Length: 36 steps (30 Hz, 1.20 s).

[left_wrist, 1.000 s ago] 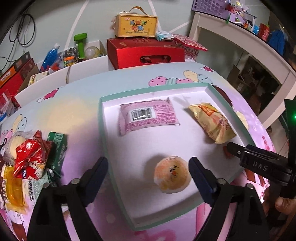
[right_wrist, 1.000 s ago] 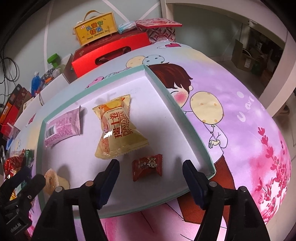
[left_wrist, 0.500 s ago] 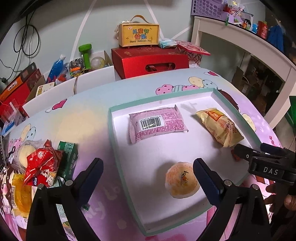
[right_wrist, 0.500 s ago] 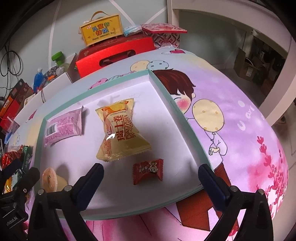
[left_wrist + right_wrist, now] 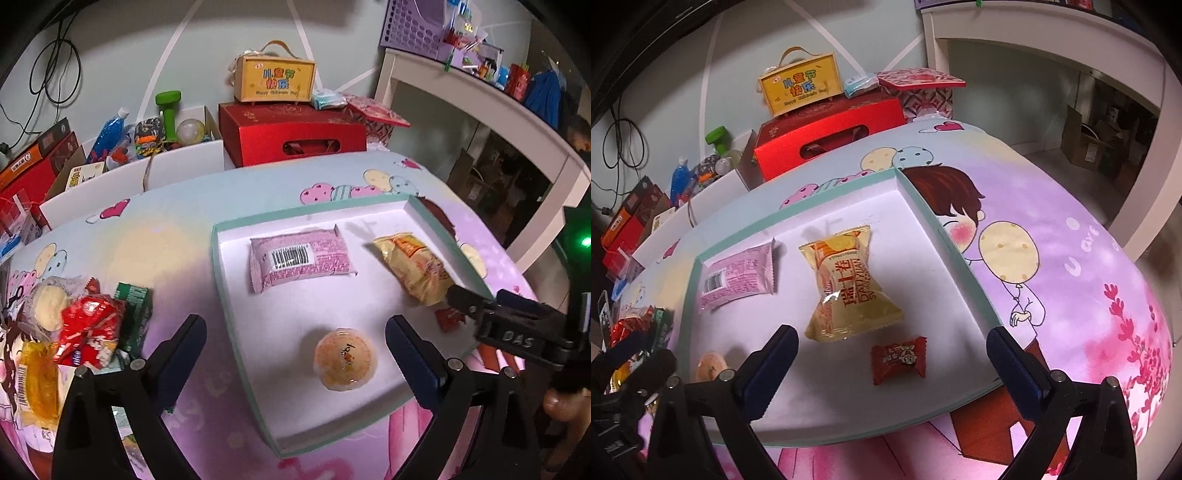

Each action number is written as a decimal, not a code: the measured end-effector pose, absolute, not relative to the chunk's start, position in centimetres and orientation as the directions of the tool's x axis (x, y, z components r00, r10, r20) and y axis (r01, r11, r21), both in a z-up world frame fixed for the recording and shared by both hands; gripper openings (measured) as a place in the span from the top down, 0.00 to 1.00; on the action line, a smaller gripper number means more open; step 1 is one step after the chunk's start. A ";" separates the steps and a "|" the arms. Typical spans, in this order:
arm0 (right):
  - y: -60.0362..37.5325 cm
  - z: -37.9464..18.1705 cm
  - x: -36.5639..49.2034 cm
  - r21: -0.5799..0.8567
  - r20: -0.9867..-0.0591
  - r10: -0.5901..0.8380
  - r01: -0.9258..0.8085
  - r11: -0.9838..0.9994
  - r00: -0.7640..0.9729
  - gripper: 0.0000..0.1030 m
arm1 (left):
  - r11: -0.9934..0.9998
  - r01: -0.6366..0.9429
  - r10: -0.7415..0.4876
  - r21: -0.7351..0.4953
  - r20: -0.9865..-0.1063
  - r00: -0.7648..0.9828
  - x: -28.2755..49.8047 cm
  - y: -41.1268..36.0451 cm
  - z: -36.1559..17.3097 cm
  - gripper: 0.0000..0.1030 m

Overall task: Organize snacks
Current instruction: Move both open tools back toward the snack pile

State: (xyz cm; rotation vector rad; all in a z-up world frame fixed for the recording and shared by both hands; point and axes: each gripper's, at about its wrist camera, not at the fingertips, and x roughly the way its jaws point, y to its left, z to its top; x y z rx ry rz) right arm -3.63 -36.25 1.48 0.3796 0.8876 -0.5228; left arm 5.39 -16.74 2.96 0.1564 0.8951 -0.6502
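Both tools stand wide and hold nothing. The left tool (image 5: 293, 349) hovers over the near part of the tray (image 5: 218, 280), with the round jelly cup (image 5: 345, 360) lying on the tray floor between its fingers, untouched. The right tool (image 5: 892, 363) hangs over the tray's near right part, above the red candy (image 5: 899, 360), which lies flat just below the yellow pack (image 5: 849, 291). The pink pack (image 5: 301, 258) sits toward the tray's far left. A snack pile (image 5: 81, 325) rests on the bench (image 5: 147, 243), left of the tray.
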 end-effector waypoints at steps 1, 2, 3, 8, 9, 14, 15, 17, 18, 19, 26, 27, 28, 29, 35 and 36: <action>-36.2 1.6 -3.6 0.104 -0.806 -0.269 0.575 0.811 0.527 0.00 | 0.798 0.586 -0.465 -0.141 -0.762 0.450 5.3 -16.5 3.4 0.05; -36.1 1.8 -3.7 0.118 -0.801 -0.264 0.573 0.811 0.538 0.00 | 0.798 0.585 -0.472 -0.149 -0.757 0.451 5.3 -16.1 3.8 0.05; -36.0 2.0 -3.7 0.132 -0.794 -0.259 0.571 0.810 0.550 0.00 | 0.799 0.581 -0.476 -0.154 -0.752 0.455 5.3 -15.7 4.2 0.05; -35.0 3.5 -3.6 0.174 -0.747 -0.253 0.547 0.819 0.615 0.00 | 0.835 0.532 -0.452 -0.142 -0.729 0.514 5.7 -12.3 6.3 0.05; -34.8 3.7 -3.4 0.178 -0.741 -0.248 0.539 0.823 0.624 0.00 | 0.845 0.516 -0.439 -0.137 -0.729 0.525 5.9 -11.6 6.5 0.05; -33.0 4.1 -2.2 0.207 -0.726 -0.200 0.486 0.849 0.658 0.00 | 0.917 0.384 -0.331 -0.107 -0.740 0.585 7.2 -6.5 6.9 0.05; -32.4 4.2 -1.8 0.213 -0.724 -0.183 0.467 0.858 0.666 0.00 | 0.931 0.347 -0.310 -0.112 -0.745 0.591 7.5 -5.1 6.8 0.05; -31.0 4.2 -1.1 0.216 -0.720 -0.149 0.424 0.880 0.678 0.00 | 0.950 0.287 -0.281 -0.126 -0.751 0.598 8.0 -2.6 6.5 0.05; -30.0 4.2 -0.5 0.215 -0.718 -0.130 0.395 0.893 0.684 0.00 | 0.959 0.253 -0.262 -0.131 -0.756 0.600 8.2 -1.4 6.3 0.05; -29.1 4.2 -0.1 0.213 -0.716 -0.117 0.376 0.902 0.688 0.00 | 0.967 0.219 -0.238 -0.130 -0.762 0.602 8.4 -0.1 6.1 0.05; -22.6 3.7 2.4 0.222 -0.717 0.004 0.223 0.949 0.698 0.00 | 0.993 0.035 -0.111 -0.113 -0.786 0.609 9.3 7.3 5.1 0.05; -21.5 3.6 2.8 0.223 -0.719 0.021 0.202 0.954 0.695 0.00 | 0.992 0.012 -0.107 -0.126 -0.788 0.606 9.4 8.4 5.0 0.05; -20.5 3.4 3.1 0.224 -0.724 0.038 0.183 0.957 0.689 0.00 | 0.991 -0.004 -0.104 -0.134 -0.789 0.605 9.4 9.1 4.9 0.05; -19.9 3.3 3.4 0.225 -0.728 0.049 0.170 0.959 0.684 0.00 | 0.989 -0.025 -0.100 -0.144 -0.791 0.603 9.5 10.0 4.8 0.05; -14.7 2.2 4.9 0.212 -0.744 0.107 0.081 0.974 0.659 0.00 | 0.978 -0.073 -0.115 -0.194 -0.799 0.590 9.9 12.7 3.7 0.05; -13.9 1.9 5.1 0.208 -0.750 0.115 0.068 0.976 0.651 0.00 | 0.976 -0.070 -0.126 -0.204 -0.802 0.584 10.1 12.8 3.3 0.05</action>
